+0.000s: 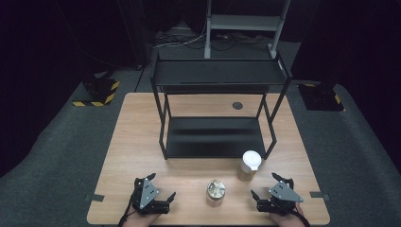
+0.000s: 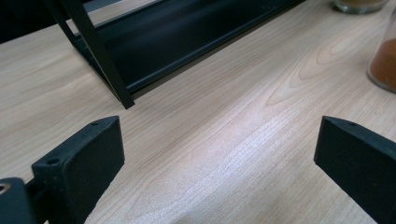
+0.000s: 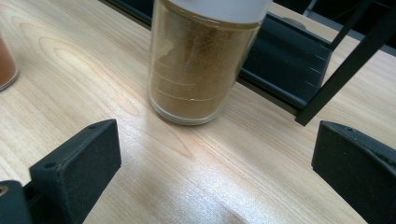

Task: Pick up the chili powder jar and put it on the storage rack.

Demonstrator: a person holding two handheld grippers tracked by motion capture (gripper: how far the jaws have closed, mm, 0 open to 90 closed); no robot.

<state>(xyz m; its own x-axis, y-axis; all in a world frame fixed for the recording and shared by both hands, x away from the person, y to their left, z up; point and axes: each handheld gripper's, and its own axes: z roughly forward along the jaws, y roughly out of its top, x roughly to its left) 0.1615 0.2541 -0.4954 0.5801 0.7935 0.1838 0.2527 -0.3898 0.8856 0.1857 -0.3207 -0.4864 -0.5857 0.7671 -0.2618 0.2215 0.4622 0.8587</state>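
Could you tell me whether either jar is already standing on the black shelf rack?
No; in the high view both the white-lidded jar and the smaller jar stand on the table before the rack.

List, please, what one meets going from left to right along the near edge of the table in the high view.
left gripper → short jar with clear lid → tall jar with white lid → right gripper

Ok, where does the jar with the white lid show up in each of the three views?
High view: the white-lidded jar stands right of centre, just before the black shelf rack.
Left gripper view: its base likely peeks in at the top right edge.
Right gripper view: it stands top centre, ahead of the jaws.
Shared landmark: the rack's lower shelf, directly behind the jar.
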